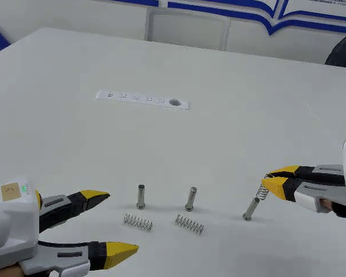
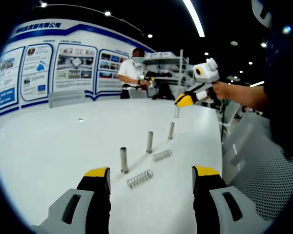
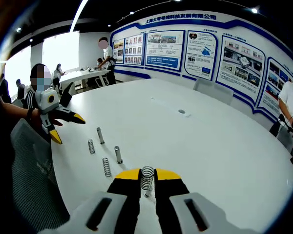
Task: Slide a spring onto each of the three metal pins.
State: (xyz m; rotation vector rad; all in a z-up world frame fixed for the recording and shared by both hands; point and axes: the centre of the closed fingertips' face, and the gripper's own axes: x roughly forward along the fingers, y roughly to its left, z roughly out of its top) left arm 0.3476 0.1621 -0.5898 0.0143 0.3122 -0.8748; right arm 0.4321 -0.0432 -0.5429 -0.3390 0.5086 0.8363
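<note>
Work spreads over the white table [image 1: 230, 115], with a power strip [image 1: 142, 99] lying well beyond the middle pin [image 1: 191, 198]. The left tool [image 1: 121, 222] hovers near-left of that pin, jaws wide and holding nothing. Well to the right of the middle pin, the right tool [image 1: 266, 180] is pinched narrow on the held spring [image 1: 262, 192], whose lower end meets the top of the right pin [image 1: 251, 208]. That pin leans toward the tool. The left pin [image 1: 140, 196] stands on end on the middle pin's other side. One loose spring [image 1: 190, 224] lies just in front of the middle pin, and a second loose spring [image 1: 138, 221] lies front-left of it.

Doing this step well probably means lining the coil's axis up with the leaning shaft, then easing it down without toppling the pin. Whether the coil rings the pin's tip is hard to make out, because in the right gripper view the jaws cover that joint.
</note>
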